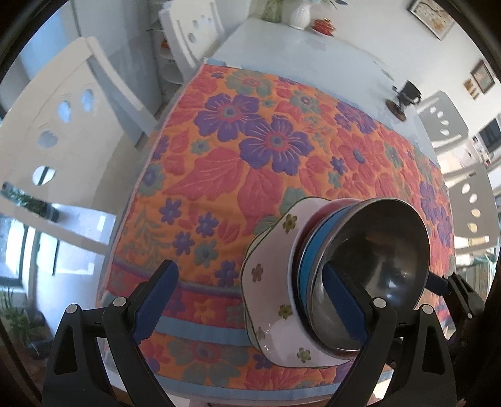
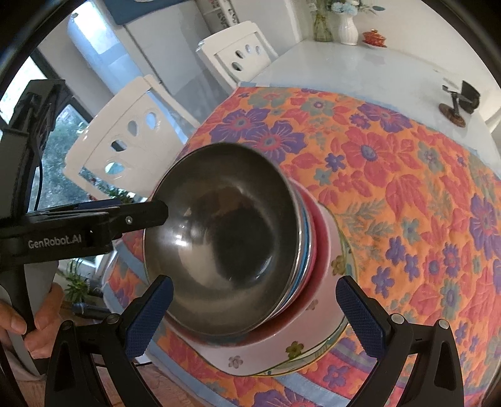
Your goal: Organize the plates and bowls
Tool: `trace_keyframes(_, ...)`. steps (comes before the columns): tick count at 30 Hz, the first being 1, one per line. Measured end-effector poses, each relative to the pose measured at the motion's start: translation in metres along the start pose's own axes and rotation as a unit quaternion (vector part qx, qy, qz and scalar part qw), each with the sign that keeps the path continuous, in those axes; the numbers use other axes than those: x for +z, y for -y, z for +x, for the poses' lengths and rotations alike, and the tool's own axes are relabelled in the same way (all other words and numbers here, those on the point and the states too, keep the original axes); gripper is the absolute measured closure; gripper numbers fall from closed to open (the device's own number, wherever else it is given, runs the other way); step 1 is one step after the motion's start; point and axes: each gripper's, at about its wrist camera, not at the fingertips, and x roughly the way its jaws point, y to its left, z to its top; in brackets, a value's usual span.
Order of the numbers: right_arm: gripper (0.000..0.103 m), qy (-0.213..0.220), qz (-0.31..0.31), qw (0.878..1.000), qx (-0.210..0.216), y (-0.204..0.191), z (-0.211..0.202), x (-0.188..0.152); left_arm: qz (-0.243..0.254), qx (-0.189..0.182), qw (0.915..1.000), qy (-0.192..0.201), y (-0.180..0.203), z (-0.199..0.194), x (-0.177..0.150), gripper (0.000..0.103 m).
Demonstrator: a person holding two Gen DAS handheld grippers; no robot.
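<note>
A stack of dishes sits on the floral tablecloth point(image 1: 250, 150): a steel bowl point(image 1: 385, 250) on top, a blue bowl point(image 1: 310, 260), a red bowl point(image 1: 338, 203) and a white flowered dish point(image 1: 272, 281) at the bottom. My left gripper point(image 1: 250, 266) is open wide; its right finger lies across the steel bowl's near rim and its left finger is over bare cloth. In the right wrist view my right gripper point(image 2: 253, 281) is open, with the steel bowl point(image 2: 225, 234) and white dish point(image 2: 266, 353) just beyond its fingers. The left gripper point(image 2: 156, 213) reaches the bowl's left rim there.
White chairs point(image 1: 62, 125) point(image 2: 125, 137) stand along the table's left side, more on the right point(image 1: 469, 200). At the far end of the white table are a vase point(image 2: 347, 28), a small red lidded dish point(image 2: 374, 37) and a dark object on a stand point(image 2: 460, 100). A hand point(image 2: 18, 325) holds the left gripper.
</note>
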Motion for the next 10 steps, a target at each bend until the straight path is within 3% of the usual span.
trace_keyframes(10, 0.000, -0.004, 0.061, 0.998, -0.021, 0.000, 0.005, 0.001, 0.025, -0.028, 0.9991, -0.022, -0.010, 0.013, 0.007, 0.010)
